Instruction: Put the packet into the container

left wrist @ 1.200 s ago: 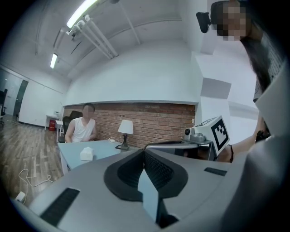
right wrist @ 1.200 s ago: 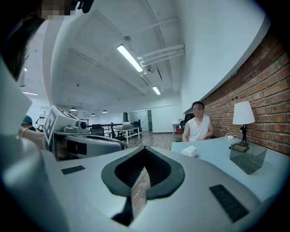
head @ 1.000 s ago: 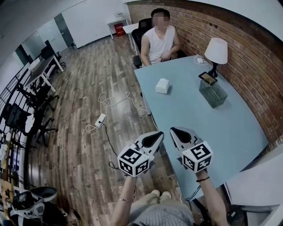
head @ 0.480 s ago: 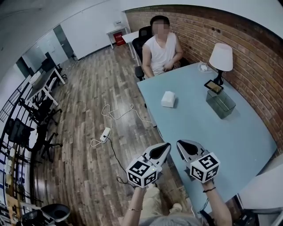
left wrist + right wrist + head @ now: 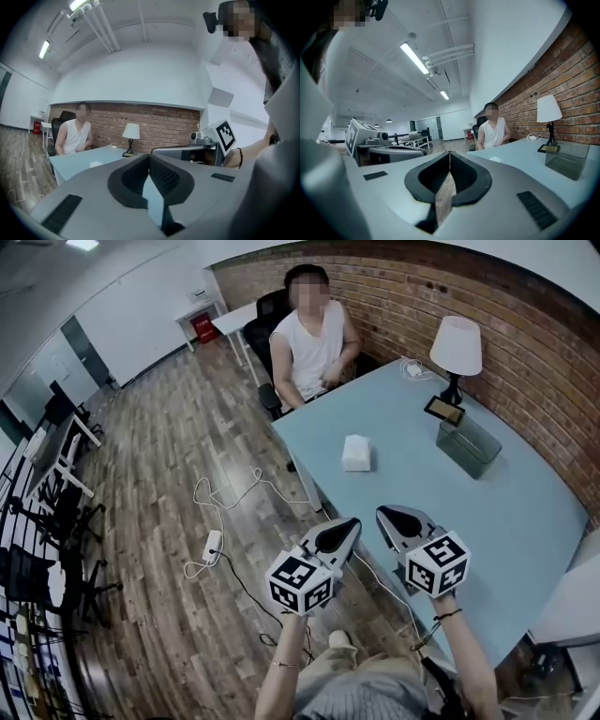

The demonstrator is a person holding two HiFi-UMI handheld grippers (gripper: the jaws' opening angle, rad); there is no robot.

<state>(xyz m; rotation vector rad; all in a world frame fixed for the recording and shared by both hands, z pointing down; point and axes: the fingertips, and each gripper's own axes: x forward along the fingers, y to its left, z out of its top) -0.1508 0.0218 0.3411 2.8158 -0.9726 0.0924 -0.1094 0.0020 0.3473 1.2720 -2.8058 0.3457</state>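
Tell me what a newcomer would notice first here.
The left gripper and right gripper, both shut and empty, are held side by side in front, near a light blue table. On it sit a white packet mid-table and a clear container beside a lamp by the brick wall. A person in a white top sits at the far end.

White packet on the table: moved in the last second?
No. The white packet keeps its spot left of the clear container and lamp; only the head view shifted.
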